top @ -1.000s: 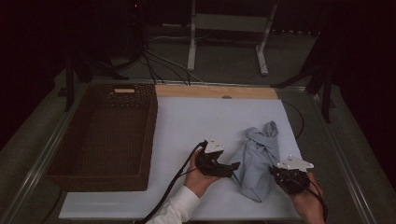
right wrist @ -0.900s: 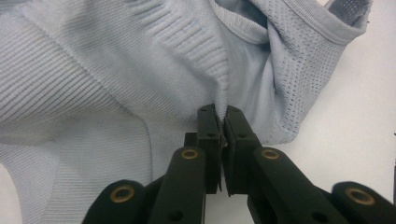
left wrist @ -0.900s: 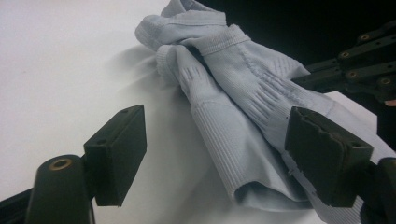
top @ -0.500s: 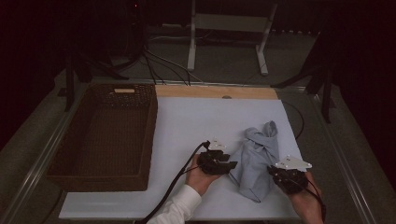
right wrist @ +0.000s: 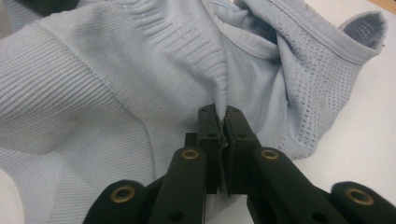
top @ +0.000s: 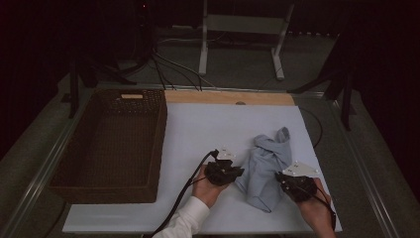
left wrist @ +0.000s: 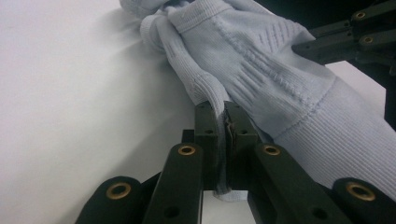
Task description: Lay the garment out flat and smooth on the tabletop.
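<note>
A crumpled light blue knitted garment point(top: 267, 161) lies on the white sheet point(top: 208, 129) near the front right. My left gripper point(top: 238, 173) sits at its left edge. Its jaws have just been closing and now pinch a fold of the ribbed fabric point(left wrist: 261, 70), as the left gripper view shows at the fingertips point(left wrist: 223, 109). My right gripper point(top: 281, 179) is at the garment's right edge, shut on a pinch of the cloth point(right wrist: 116, 79) between its tips point(right wrist: 221, 114). The right gripper's black frame point(left wrist: 341, 44) shows across the garment in the left gripper view.
A dark wicker basket point(top: 111, 144) stands on the left of the table. A wooden strip point(top: 228, 97) runs along the sheet's far edge. A metal stand point(top: 237, 39) and cables lie on the floor behind. A black cable point(top: 185, 191) trails from the left gripper.
The left gripper's jaws have closed onto the garment's left edge, and the hand edged slightly toward the cloth. The right gripper stays as it was.
</note>
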A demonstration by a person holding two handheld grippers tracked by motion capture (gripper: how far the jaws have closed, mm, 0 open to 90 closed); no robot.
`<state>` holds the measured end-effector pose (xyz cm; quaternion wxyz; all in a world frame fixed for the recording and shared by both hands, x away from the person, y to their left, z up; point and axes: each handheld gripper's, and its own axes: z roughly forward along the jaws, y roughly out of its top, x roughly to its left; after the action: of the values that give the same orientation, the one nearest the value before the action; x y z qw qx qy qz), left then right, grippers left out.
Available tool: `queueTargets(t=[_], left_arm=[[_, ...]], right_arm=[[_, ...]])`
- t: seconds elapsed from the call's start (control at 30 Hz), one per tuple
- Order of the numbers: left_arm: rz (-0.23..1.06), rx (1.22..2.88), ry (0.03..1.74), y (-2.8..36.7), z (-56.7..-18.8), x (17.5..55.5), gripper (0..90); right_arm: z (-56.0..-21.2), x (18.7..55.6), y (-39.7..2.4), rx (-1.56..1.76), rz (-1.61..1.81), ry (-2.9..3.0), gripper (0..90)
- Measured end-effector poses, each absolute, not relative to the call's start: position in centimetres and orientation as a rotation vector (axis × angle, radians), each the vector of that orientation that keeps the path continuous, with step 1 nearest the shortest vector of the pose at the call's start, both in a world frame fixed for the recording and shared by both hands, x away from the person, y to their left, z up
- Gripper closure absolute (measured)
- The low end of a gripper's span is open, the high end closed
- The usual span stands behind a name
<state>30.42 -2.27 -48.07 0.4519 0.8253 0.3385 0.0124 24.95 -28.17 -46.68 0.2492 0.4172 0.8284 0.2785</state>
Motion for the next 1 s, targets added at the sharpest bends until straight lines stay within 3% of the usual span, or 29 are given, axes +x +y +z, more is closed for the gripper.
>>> queueTargets(t=[0.47,1.0], left_arm=[[0.088,1.971,0.912,3.6,-47.8,28.5,86.4],[0.085,1.894,0.882,7.5,-47.6,24.5,85.8]], right_arm=[[-47.0,27.0,-22.6,1.035,0.838,2.316,86.9],[-46.4,25.2,-19.7,0.901,0.923,2.427,86.8]])
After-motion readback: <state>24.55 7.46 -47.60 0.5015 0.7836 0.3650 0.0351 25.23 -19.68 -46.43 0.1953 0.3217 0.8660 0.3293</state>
